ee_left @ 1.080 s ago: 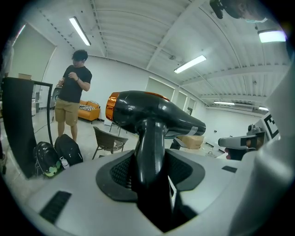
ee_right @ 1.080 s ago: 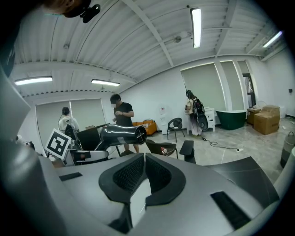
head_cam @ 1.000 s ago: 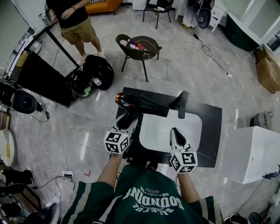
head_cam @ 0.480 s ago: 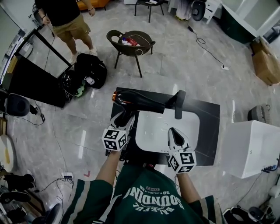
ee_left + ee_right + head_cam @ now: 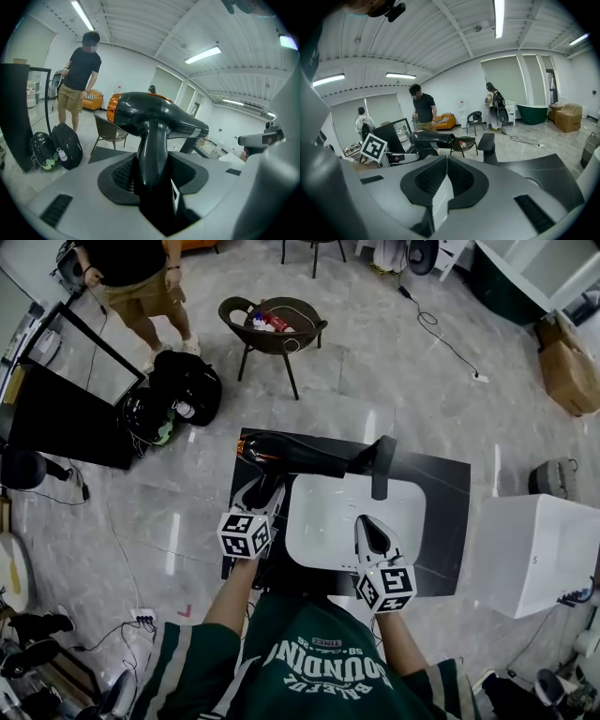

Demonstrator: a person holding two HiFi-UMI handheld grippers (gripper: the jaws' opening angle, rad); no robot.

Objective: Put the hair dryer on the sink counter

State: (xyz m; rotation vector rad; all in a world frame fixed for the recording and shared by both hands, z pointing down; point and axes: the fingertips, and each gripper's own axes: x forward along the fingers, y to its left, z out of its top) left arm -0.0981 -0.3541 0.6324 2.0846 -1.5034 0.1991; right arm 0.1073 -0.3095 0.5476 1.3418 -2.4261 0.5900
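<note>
Two tools: left tool (image 5: 263, 493) and right tool (image 5: 371, 529), one per hand, each with one marker cube.
Left tool: clamped on the handle of the hair dryer (image 5: 292, 454), a pad pressing on either side.
Right tool: jaws closed together with nothing between them, over the near edge of the basin (image 5: 328, 521).
Task item: one hair dryer, black with an orange ring at the rear. It is held handle-down over the far left part of the counter (image 5: 448, 512), barrel pointing toward the faucet (image 5: 380, 463). Whether it touches the slab cannot be told.
Counter: one dark slab, with one white basin sunk in it and one black faucet at the far edge.
Floor (image 5: 394, 381): glossy grey tile.
Room, head view: one chair (image 5: 272, 326) with small items on its seat, one black backpack (image 5: 186, 388), one white cabinet (image 5: 534, 554) right of the counter, one cardboard box (image 5: 567, 357), one standing person (image 5: 131, 273).
Left gripper view only: the grip at close range and the ceiling strip lights (image 5: 204, 54).
Right gripper view only: one green tub (image 5: 536, 114) by the far wall and a second person (image 5: 361, 121) at far left.
</note>
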